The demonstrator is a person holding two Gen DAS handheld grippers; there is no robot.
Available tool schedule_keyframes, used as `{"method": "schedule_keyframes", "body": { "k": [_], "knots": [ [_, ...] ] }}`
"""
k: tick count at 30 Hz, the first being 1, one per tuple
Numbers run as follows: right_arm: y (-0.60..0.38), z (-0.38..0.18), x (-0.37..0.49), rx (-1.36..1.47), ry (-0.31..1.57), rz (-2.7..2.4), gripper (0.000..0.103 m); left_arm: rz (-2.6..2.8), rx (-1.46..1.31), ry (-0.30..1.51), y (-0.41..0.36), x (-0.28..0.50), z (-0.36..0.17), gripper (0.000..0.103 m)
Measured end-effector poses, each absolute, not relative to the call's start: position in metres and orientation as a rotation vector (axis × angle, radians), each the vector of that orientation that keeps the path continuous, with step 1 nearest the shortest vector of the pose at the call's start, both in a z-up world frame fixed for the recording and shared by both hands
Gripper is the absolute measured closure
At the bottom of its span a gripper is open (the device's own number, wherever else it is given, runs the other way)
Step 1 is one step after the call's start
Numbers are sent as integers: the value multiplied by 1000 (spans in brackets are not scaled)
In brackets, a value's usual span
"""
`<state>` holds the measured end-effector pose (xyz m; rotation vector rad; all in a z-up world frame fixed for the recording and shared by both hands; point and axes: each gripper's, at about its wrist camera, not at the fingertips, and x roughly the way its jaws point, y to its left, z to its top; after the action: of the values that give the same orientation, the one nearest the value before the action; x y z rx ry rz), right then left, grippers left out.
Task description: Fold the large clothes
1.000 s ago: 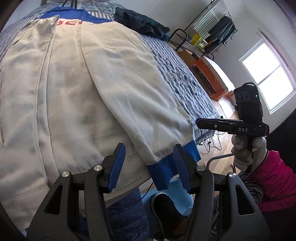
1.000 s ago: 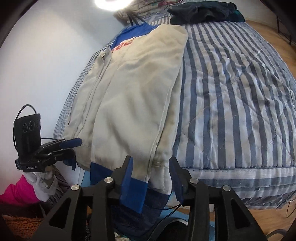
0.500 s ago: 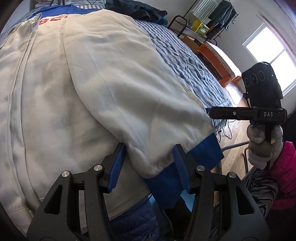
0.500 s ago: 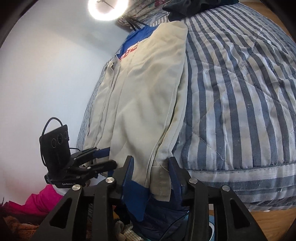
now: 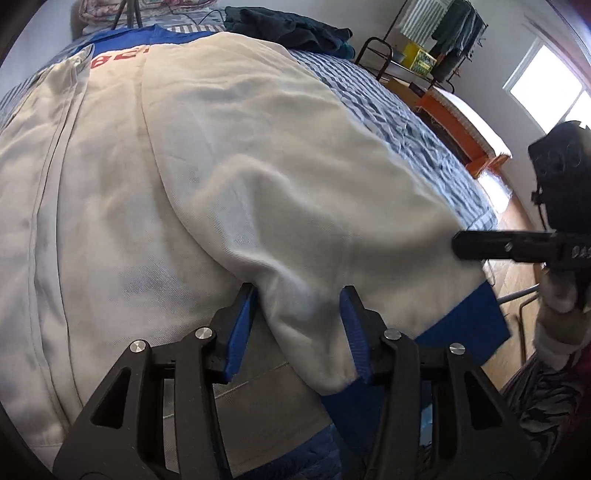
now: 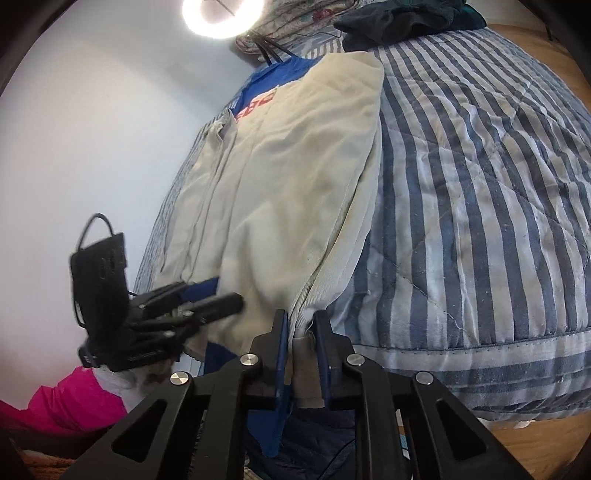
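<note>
Cream jacket [image 5: 229, 155] cloth may slip from the closing left tongs [image 5: 300, 332], which only straddle a fold, while the closing right tongs [image 6: 299, 345] pinch its hem.

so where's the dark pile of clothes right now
The dark clothes pile sits at the bed's far end, on the striped quilt just right of the cream jacket, in both views.
</note>
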<state>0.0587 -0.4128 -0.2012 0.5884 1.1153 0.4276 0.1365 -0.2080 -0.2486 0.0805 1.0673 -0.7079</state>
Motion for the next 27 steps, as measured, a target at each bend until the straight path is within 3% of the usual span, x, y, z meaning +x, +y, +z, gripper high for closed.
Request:
{"method": "schedule_keyframes", "body": {
  "k": [2, 4, 6, 8, 9, 10, 18, 22, 27],
  "knots": [
    [-413, -202, 60, 599, 1121, 436, 85, -712, 115, 1055, -209, 132, -247, 55],
    [-413, -206, 63, 614, 1140, 431, 68, -720, 65, 1066, -205, 135, -242, 55],
    [-413, -214, 67, 633, 1166, 413, 59, -716, 23, 1042, -201, 136, -233, 55],
    [-413, -219, 68, 623, 1182, 380, 70, -702, 12, 1008, -201, 140, -225, 55],
    [-413, -219, 67, 614, 1185, 372, 83, -693, 8, 1002, -203, 142, -223, 55],
    [-413, -217, 67, 615, 1178, 370, 86, -686, 1, 1005, -206, 146, -224, 55],
    [-393, -192, 68, 505, 1126, 362, 92, -642, 199, 1017, -237, 143, -243, 55],
    [-390, -183, 71, 506, 1106, 373, 93, -628, 162, 1055, -208, 132, -230, 55],
    [-394, -181, 70, 515, 1097, 364, 93, -560, 81, 944, -169, 126, -198, 55]
  ]
}}
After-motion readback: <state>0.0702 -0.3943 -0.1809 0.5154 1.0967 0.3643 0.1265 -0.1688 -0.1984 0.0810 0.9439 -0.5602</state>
